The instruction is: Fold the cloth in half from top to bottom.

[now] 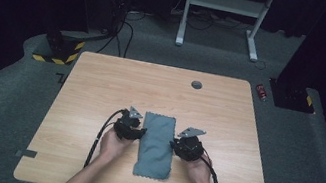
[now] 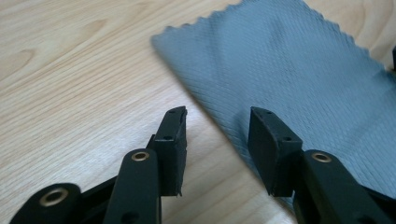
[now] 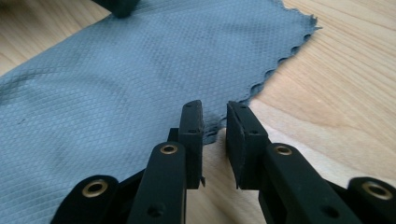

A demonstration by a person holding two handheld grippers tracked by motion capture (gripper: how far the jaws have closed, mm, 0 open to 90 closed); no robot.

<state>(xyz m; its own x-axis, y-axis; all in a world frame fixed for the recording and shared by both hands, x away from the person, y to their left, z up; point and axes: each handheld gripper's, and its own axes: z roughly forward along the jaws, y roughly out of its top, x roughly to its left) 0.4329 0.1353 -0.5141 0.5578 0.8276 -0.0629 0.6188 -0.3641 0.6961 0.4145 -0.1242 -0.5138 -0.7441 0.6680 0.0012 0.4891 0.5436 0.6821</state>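
A grey-blue cloth [image 1: 157, 144] lies flat, folded into a long strip, near the front of the wooden table [image 1: 102, 81]. My left gripper [image 1: 141, 132] sits at the strip's left edge, my right gripper [image 1: 174, 144] at its right edge. In the left gripper view the jaws [image 2: 217, 116] stand wide apart over the cloth's [image 2: 289, 70] long edge, with nothing pinched. In the right gripper view the jaws [image 3: 215, 109] stand a narrow gap apart just above the scalloped edge of the cloth [image 3: 116, 79], which rests on the wood below them.
A round cable hole [image 1: 196, 85] sits at the table's far side. On the floor beyond are a red can [image 1: 261, 92], a white desk frame [image 1: 224, 3] and a yellow-black striped block [image 1: 58, 53]. Bare wood surrounds the cloth.
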